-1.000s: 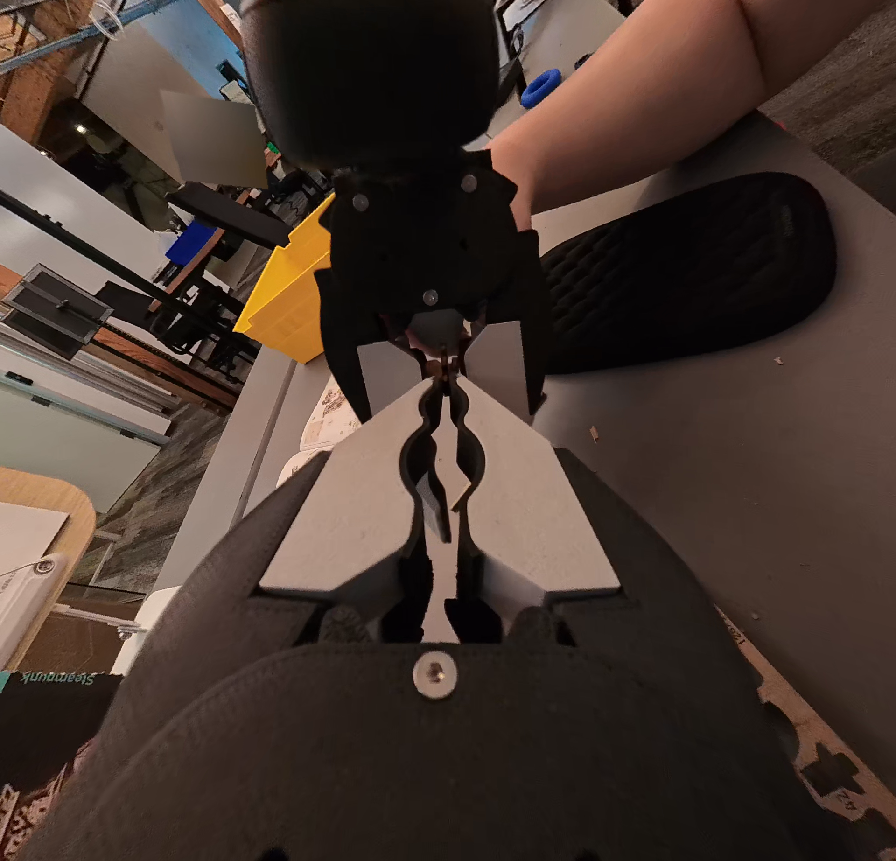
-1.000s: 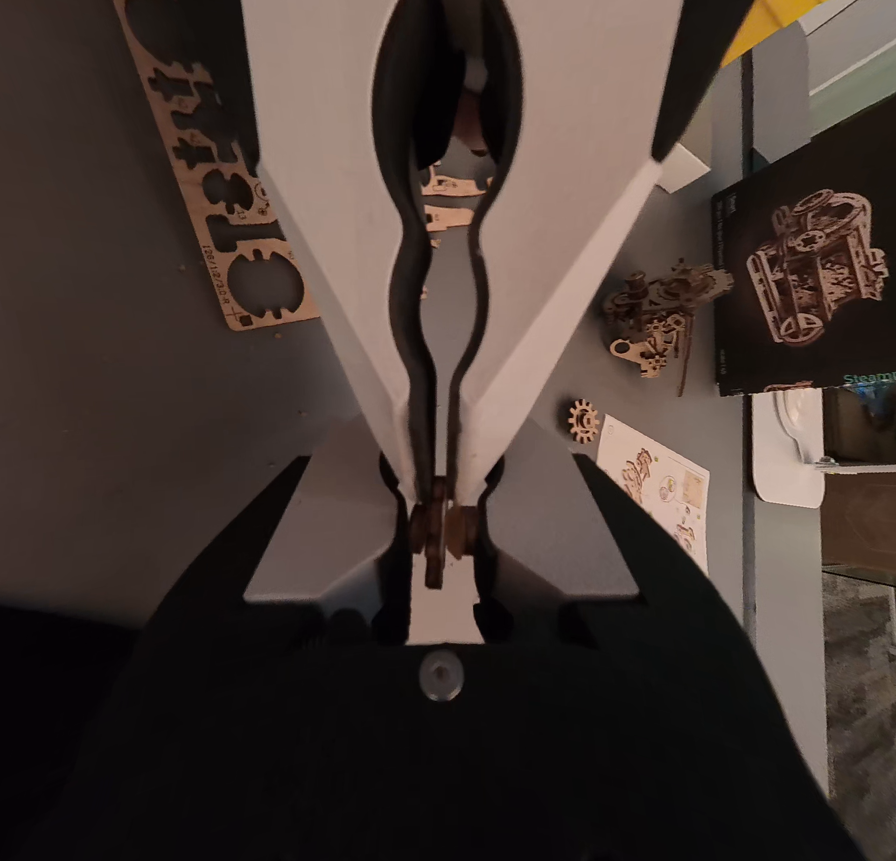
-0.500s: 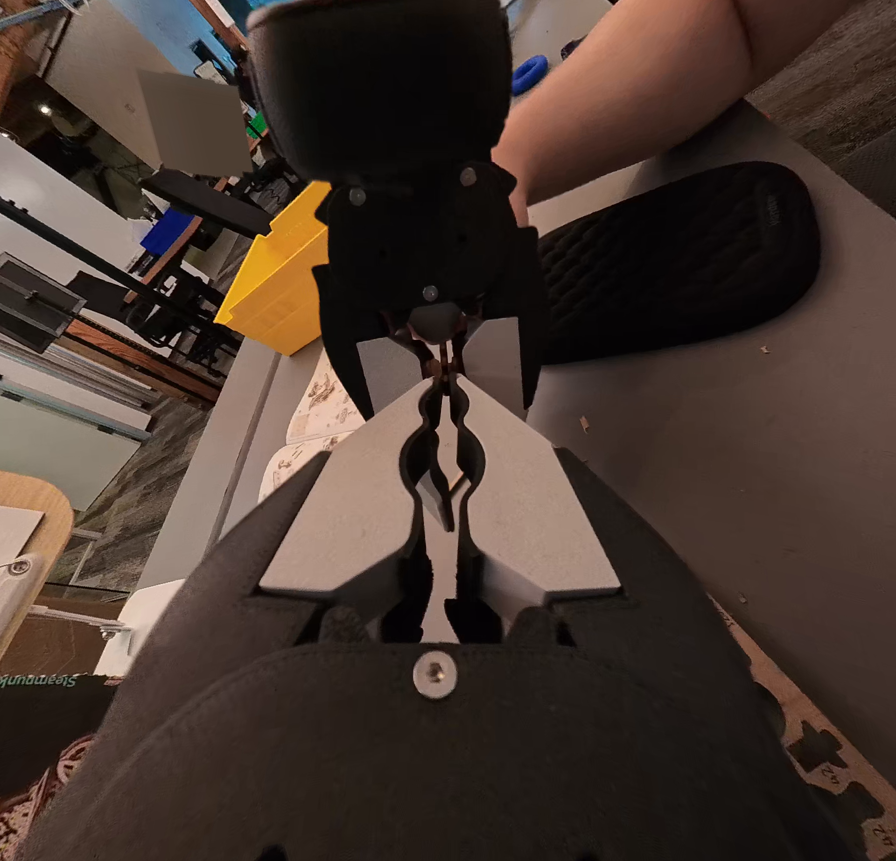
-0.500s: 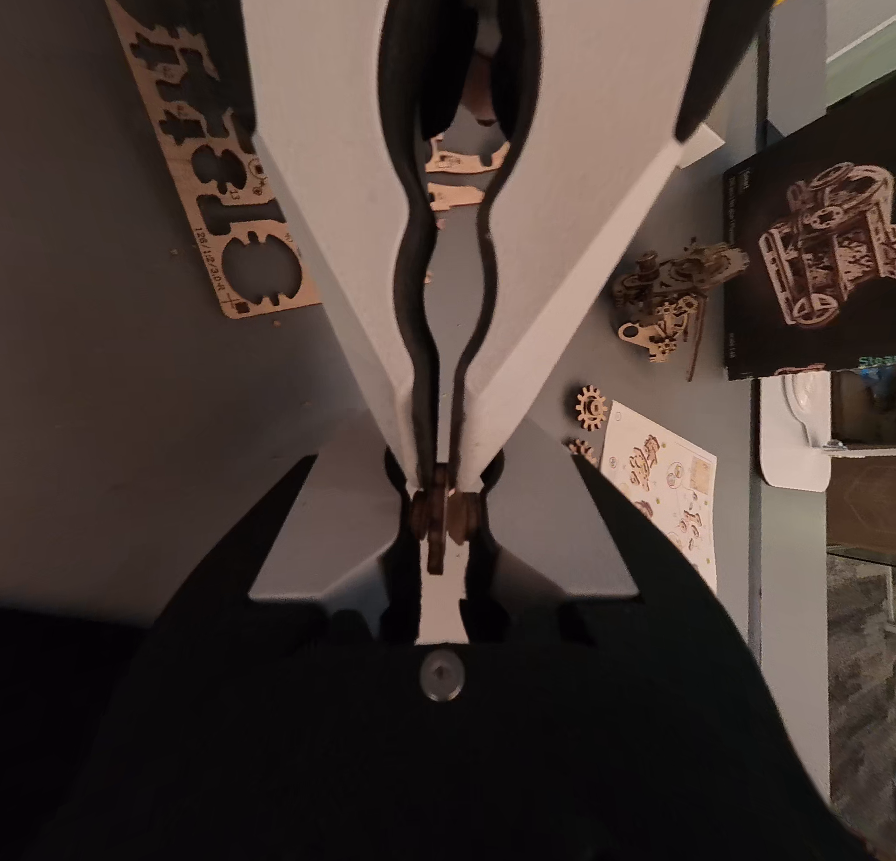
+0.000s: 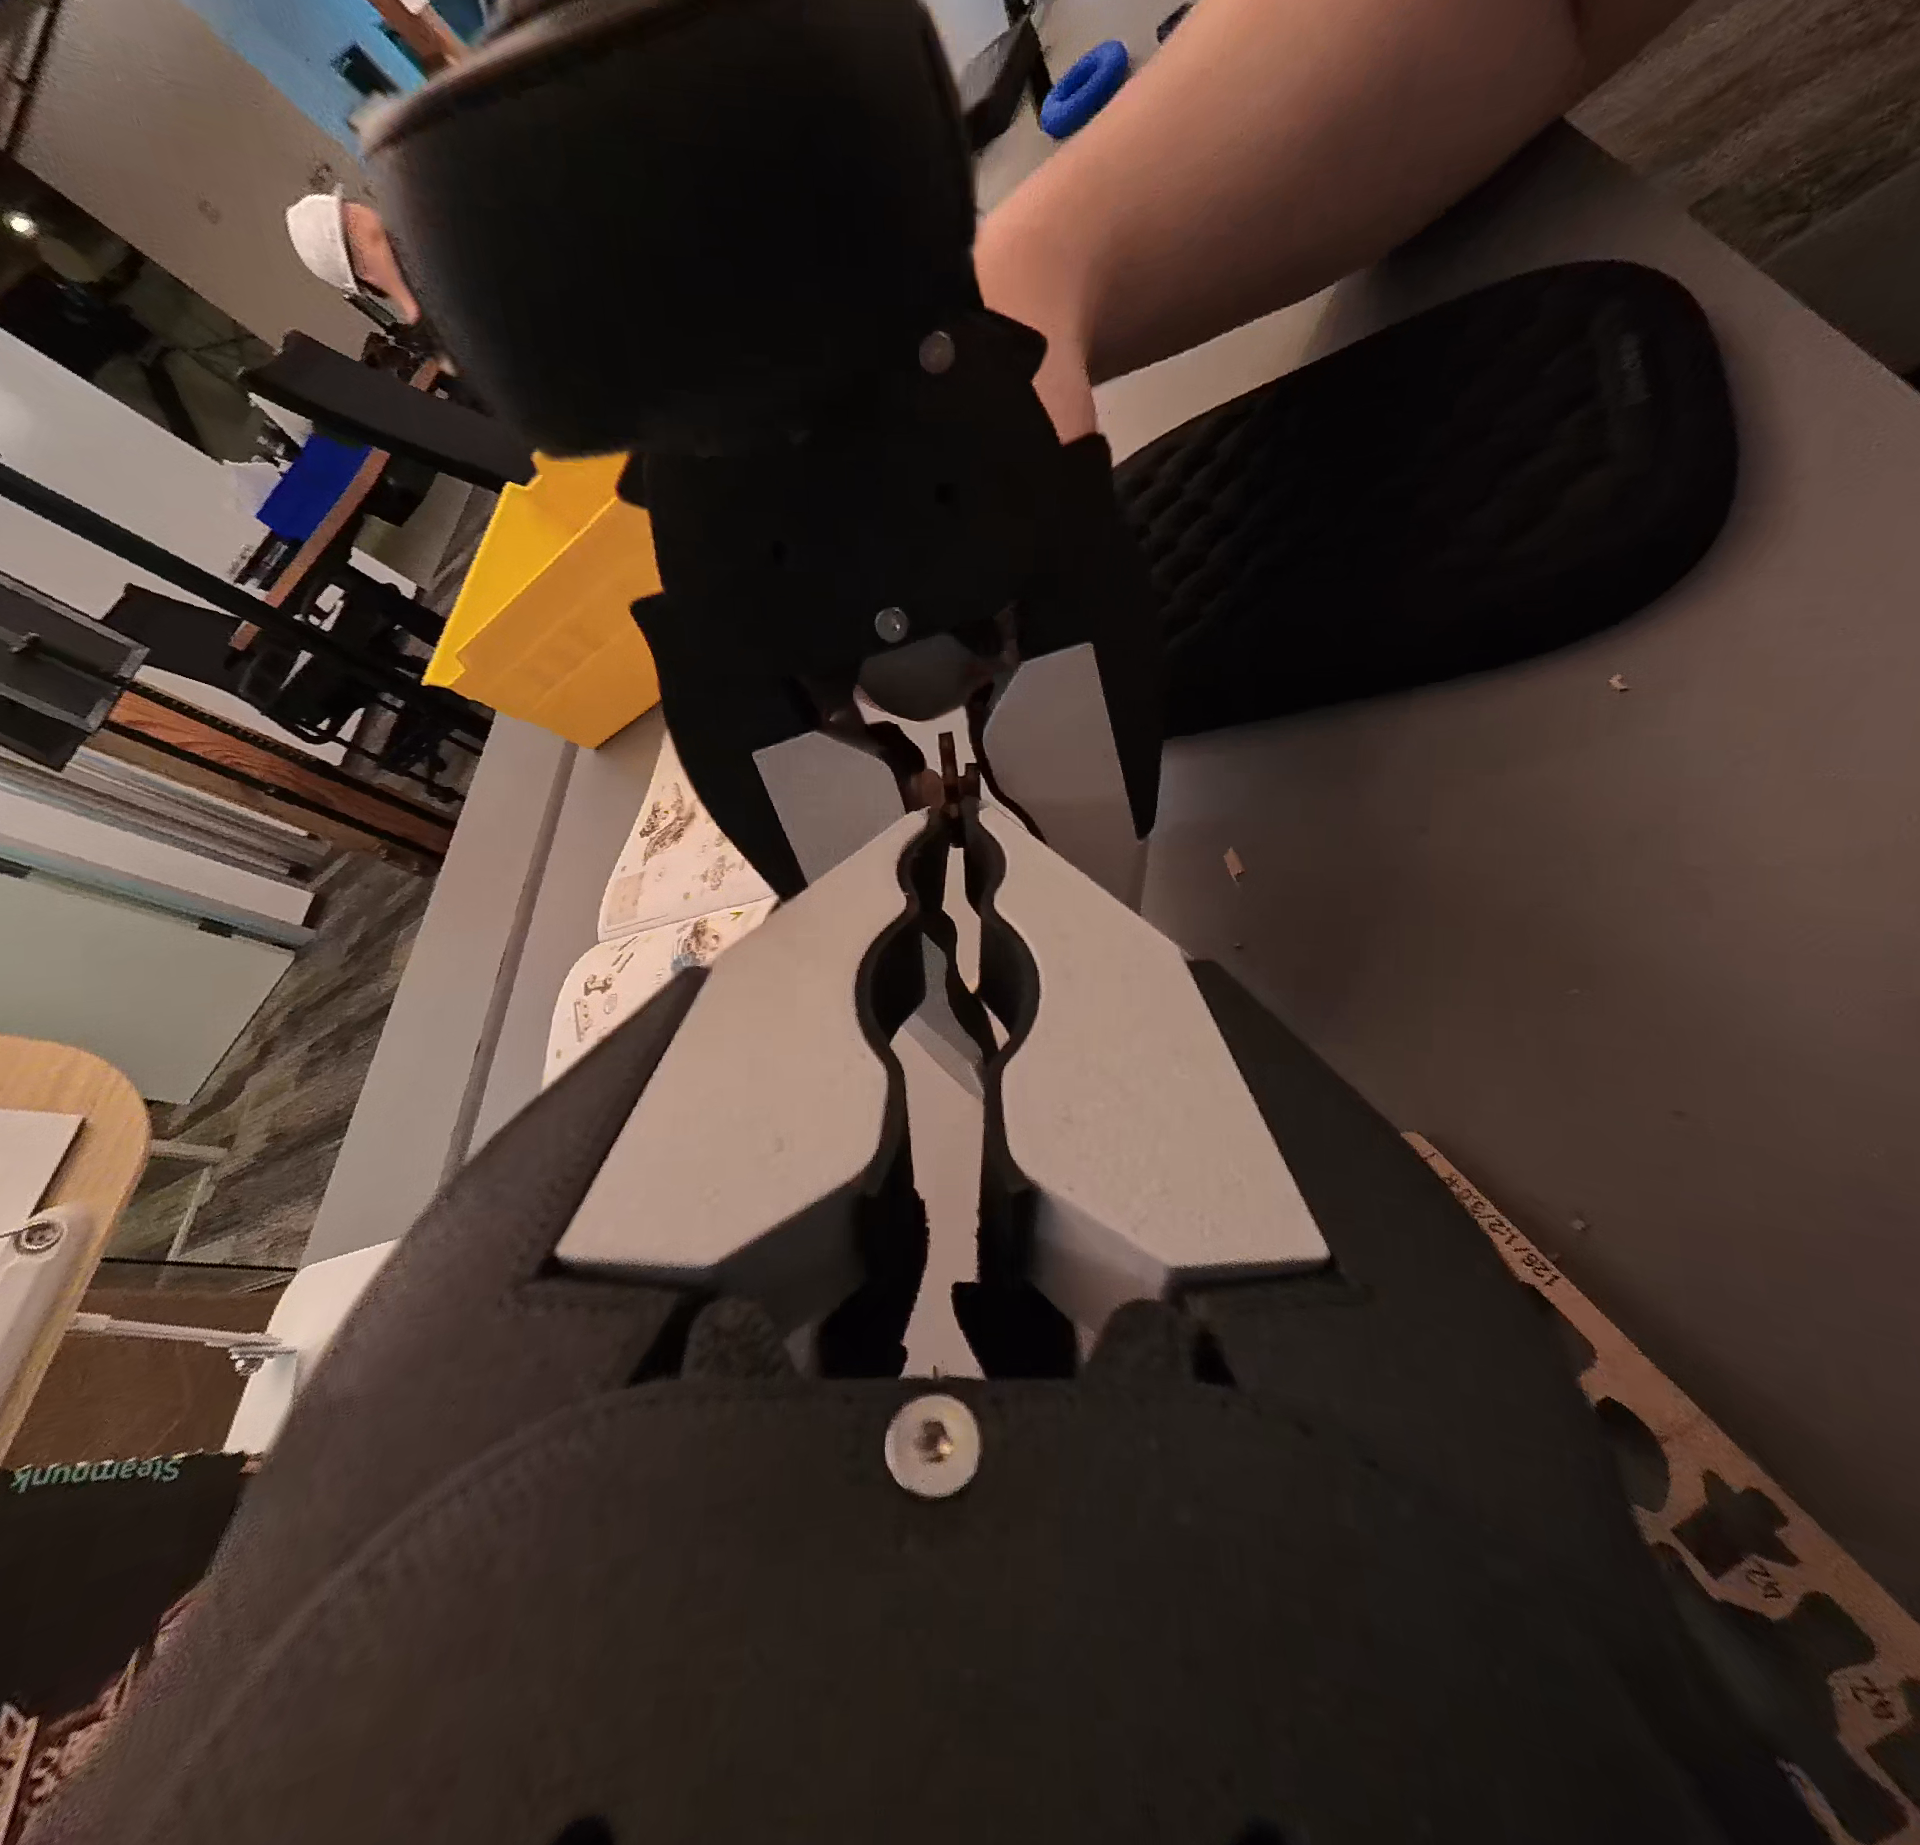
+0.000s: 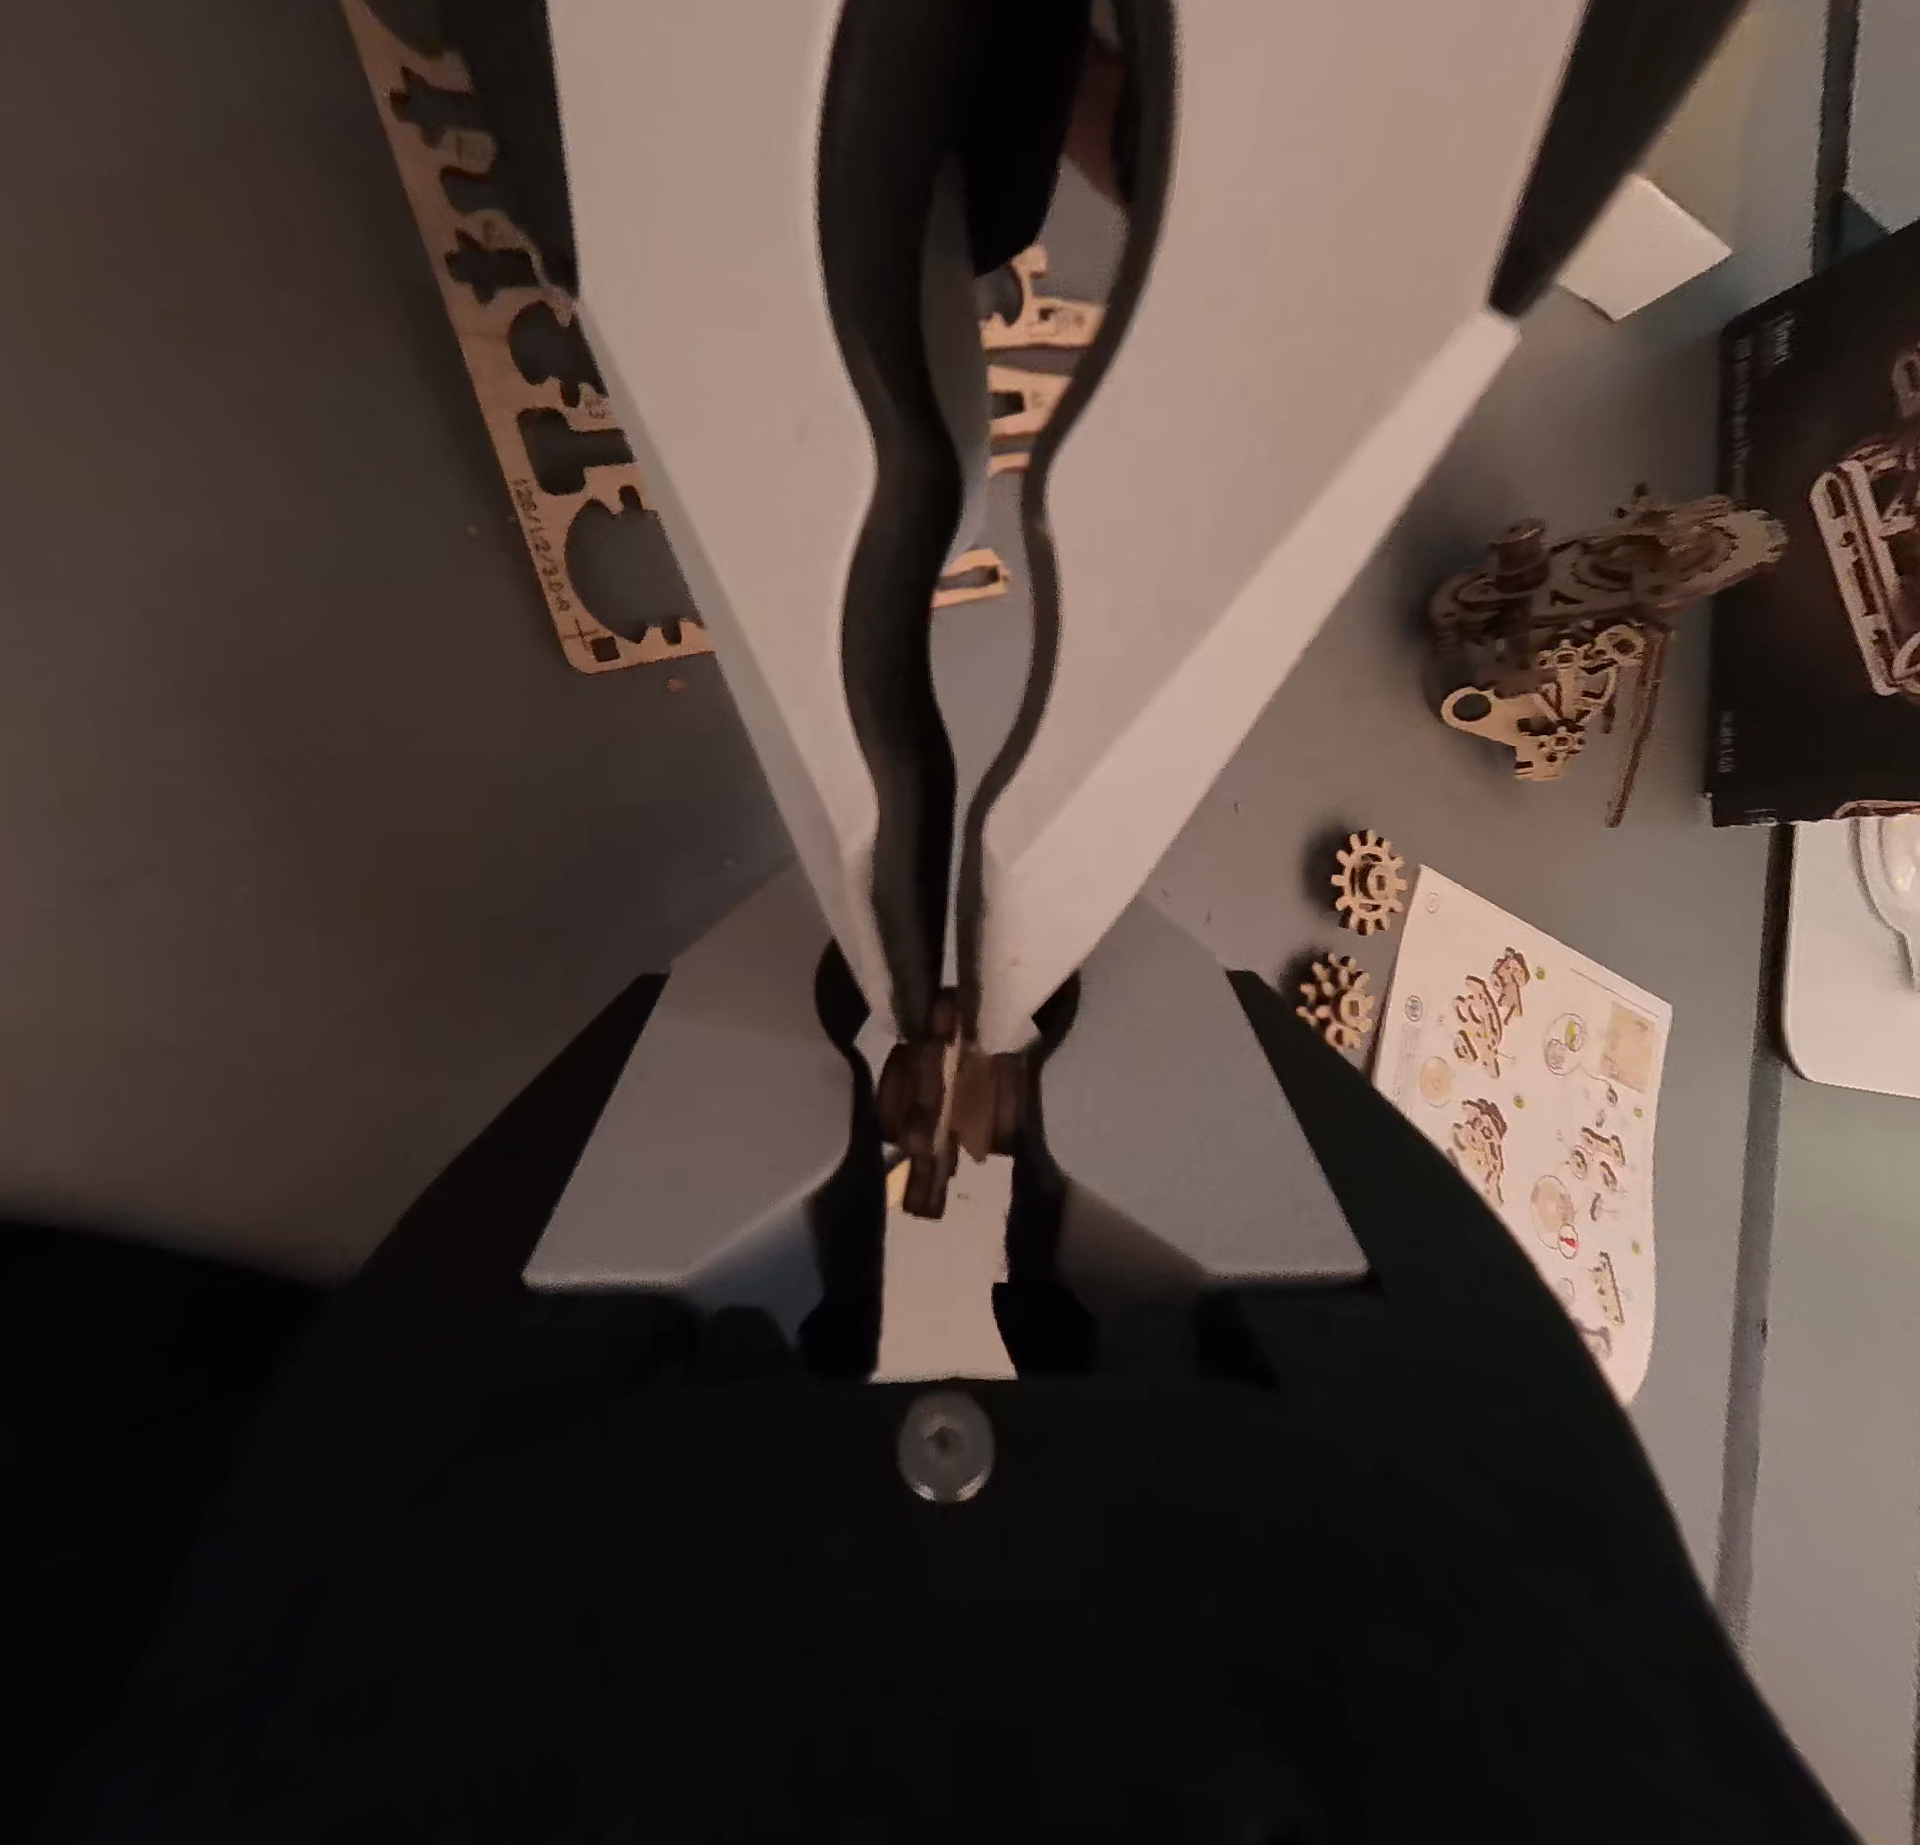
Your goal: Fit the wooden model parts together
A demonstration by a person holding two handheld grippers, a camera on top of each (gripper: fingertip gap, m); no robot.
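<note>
My left gripper (image 5: 948,824) is shut on a small dark wooden part (image 5: 950,765) at its fingertips. The right gripper (image 5: 940,756) faces it head-on from above, and the part sits between its pads. In the right wrist view the left gripper (image 6: 940,1016) reaches in from the top. Its white fingers (image 6: 727,445) hide my right fingertips. The wooden part (image 6: 940,1099), a thin plate between two dark discs, sits deep between my right fingers (image 6: 707,1120), pinched from both sides.
On the grey table (image 5: 1558,964) lie a punched plywood sheet (image 6: 582,507), a part-built wooden model (image 6: 1558,642), two loose gears (image 6: 1369,881), an instruction sheet (image 6: 1527,1099) and a black box (image 6: 1829,548). A black padded rest (image 5: 1455,507), a yellow bin (image 5: 551,611) and a forearm (image 5: 1299,133) lie beyond. To the part-built wooden model (image 6: 1558,642): right tips about 15 cm, left tips about 25 cm.
Both grippers keep their hold at the same meeting point. The right gripper has tilted, its head swinging left in the left wrist view. The wooden part now sits slightly askew.
</note>
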